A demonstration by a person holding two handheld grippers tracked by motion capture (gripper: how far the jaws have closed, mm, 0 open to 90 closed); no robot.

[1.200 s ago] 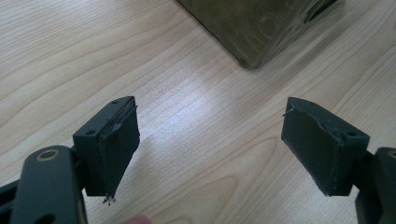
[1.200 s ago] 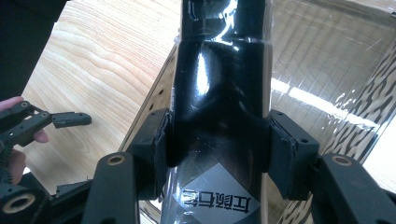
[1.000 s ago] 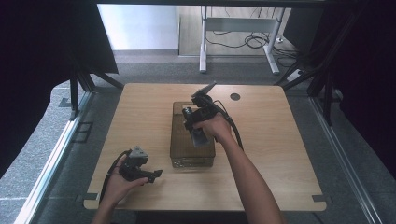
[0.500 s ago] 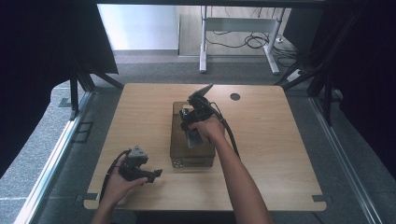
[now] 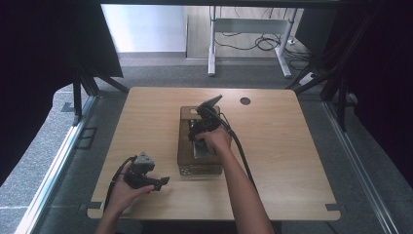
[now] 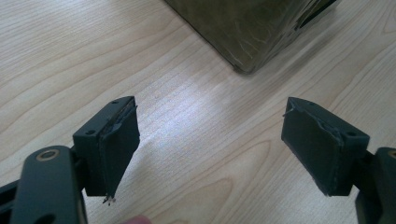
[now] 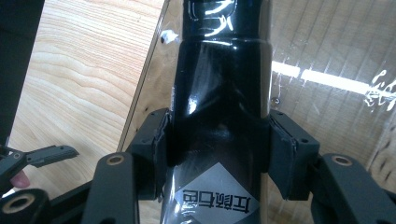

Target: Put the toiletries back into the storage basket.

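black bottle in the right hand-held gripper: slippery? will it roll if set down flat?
Likely slippery: the black bottle is glossy, with sharp glare. Its rounded body would probably roll if laid flat. It looks rigid; the right hand-held gripper pads press both sides without denting it.

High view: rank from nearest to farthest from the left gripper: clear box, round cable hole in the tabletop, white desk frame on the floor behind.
Measured from the left gripper, at the table's near left:
1. Clear box, just to its right at table centre.
2. Round cable hole, far right part of the tabletop.
3. White desk frame, on the floor beyond the table's far edge.
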